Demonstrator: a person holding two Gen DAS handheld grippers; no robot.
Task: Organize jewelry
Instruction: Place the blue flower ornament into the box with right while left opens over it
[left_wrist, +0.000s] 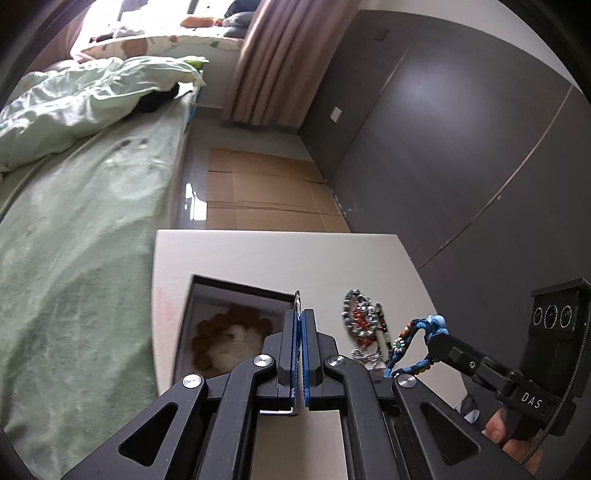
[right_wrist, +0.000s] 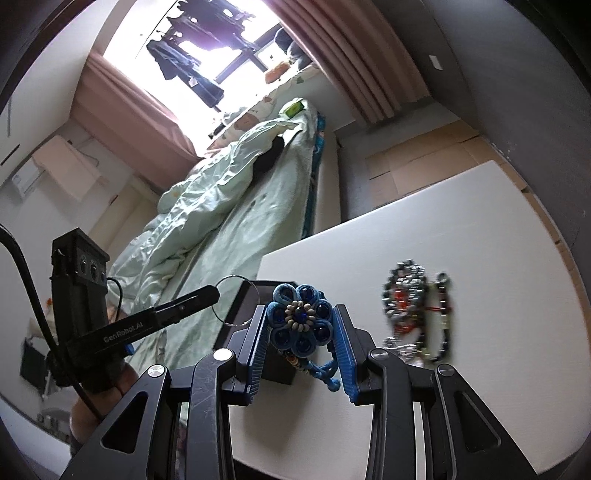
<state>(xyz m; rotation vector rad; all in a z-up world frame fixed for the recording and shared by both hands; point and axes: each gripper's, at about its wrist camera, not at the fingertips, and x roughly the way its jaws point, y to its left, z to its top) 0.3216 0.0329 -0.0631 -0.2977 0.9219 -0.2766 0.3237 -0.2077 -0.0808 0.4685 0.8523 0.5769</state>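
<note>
My left gripper (left_wrist: 299, 314) is shut on a thin silver ring bangle (right_wrist: 236, 301), held above the open dark jewelry box (left_wrist: 195, 317), which holds a brown bead bracelet (left_wrist: 207, 341). My right gripper (right_wrist: 301, 328) is shut on a blue braided flower bracelet (right_wrist: 300, 319), lifted above the white table (right_wrist: 461, 240) beside the box. In the left wrist view the same blue bracelet (left_wrist: 413, 338) hangs from the right gripper (left_wrist: 434, 341). A pile of beaded bracelets (left_wrist: 364, 325) lies on the table right of the box, also in the right wrist view (right_wrist: 417, 314).
A bed with green bedding (left_wrist: 74, 221) runs along the table's left side. Flattened cardboard (left_wrist: 266, 192) lies on the floor beyond the table. A grey wall (left_wrist: 461, 129) stands to the right. Pink curtains (right_wrist: 351, 55) hang by the window.
</note>
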